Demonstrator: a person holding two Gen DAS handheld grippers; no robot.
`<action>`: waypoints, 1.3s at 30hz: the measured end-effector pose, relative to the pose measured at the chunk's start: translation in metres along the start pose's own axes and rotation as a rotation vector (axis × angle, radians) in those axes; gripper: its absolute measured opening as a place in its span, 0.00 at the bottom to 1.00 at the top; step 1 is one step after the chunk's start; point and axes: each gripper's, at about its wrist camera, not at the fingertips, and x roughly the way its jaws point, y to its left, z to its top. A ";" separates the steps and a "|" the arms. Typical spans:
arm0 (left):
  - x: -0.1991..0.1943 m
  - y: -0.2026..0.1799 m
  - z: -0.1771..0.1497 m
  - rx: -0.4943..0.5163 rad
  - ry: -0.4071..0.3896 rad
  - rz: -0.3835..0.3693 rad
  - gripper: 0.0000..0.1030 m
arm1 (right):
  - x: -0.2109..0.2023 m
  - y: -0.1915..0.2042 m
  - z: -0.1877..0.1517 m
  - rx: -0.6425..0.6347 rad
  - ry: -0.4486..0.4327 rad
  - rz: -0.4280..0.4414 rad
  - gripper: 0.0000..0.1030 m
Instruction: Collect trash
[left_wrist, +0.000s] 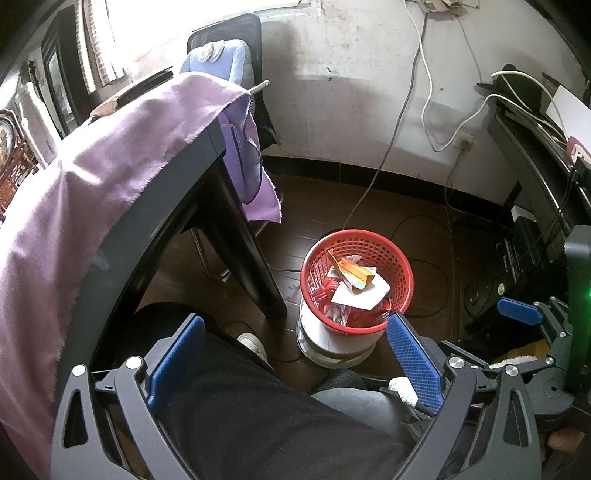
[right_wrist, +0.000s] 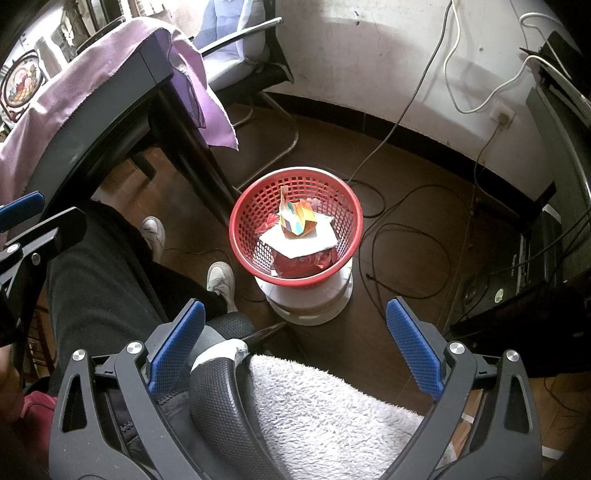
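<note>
Each tool, left (left_wrist: 295, 363) and right (right_wrist: 295, 354), has a dark grey plastic frame of two curved arms with triangular cut-outs, fastened at the pivots with round silver screws. Both fingers (left_wrist: 415, 360) of each tool carry blue pads (right_wrist: 413, 354) with a fine diamond-grid texture on the inner faces. The person wears black trousers (left_wrist: 266, 417) and white shoes (right_wrist: 221, 282).
</note>
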 end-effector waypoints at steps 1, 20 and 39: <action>0.000 0.000 -0.001 0.000 0.001 0.000 0.94 | 0.000 0.001 -0.001 0.000 0.000 0.000 0.92; 0.002 -0.001 -0.002 0.007 0.014 -0.002 0.94 | 0.000 -0.001 0.001 0.000 0.000 0.002 0.92; 0.011 0.007 -0.001 -0.023 0.057 -0.019 0.94 | -0.015 0.011 -0.002 -0.042 -0.068 -0.029 0.92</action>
